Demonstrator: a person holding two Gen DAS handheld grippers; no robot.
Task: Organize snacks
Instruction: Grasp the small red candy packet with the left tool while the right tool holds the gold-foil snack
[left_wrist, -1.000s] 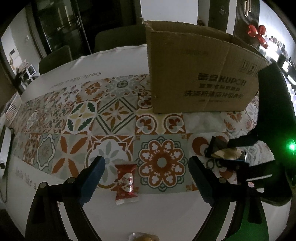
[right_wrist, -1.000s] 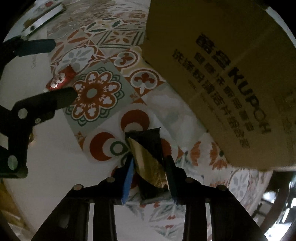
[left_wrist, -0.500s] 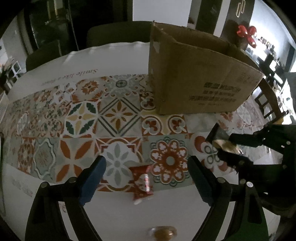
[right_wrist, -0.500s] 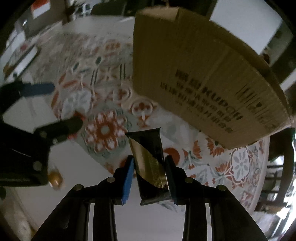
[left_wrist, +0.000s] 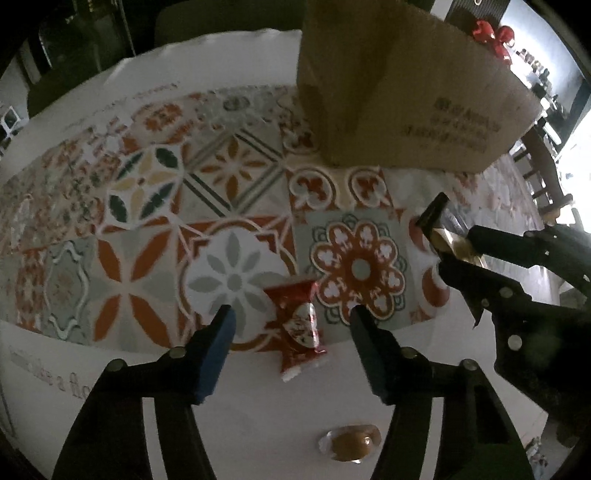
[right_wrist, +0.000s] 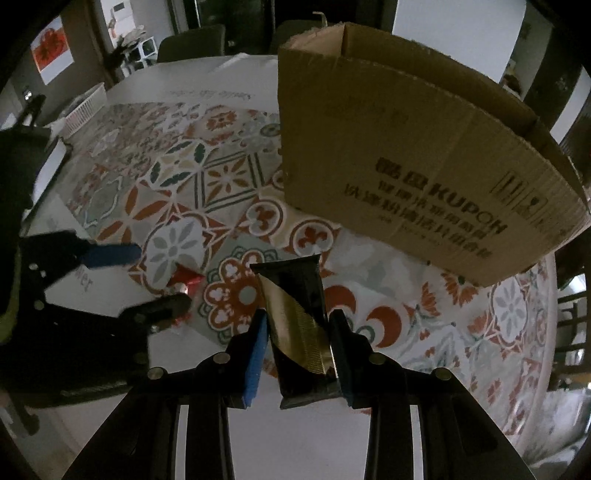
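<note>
Candy in a clear wrapper with an amber-brown centre (left_wrist: 349, 442) lies nearest, on the plain white border of the tablecloth (left_wrist: 258, 406), below the left gripper (left_wrist: 290, 325). That gripper's jaws are closing, roughly half spread, with the red foil snack packet with white print (left_wrist: 298, 325) lying flat between them; the pads do not touch it. The packet sits on the edge where the white border meets the patterned tile-print area. To the right, the right gripper (right_wrist: 297, 332) is clamped narrowly on a black and gold striped snack bar wrapper (right_wrist: 295, 317), held clear of the table with its top end pointing away from the camera. Beyond both grippers, the open brown corrugated cardboard box with dark printed lettering (right_wrist: 406, 155) stands upright on the patterned cloth. Dark chairs (right_wrist: 192, 40) stand behind the table.
</note>
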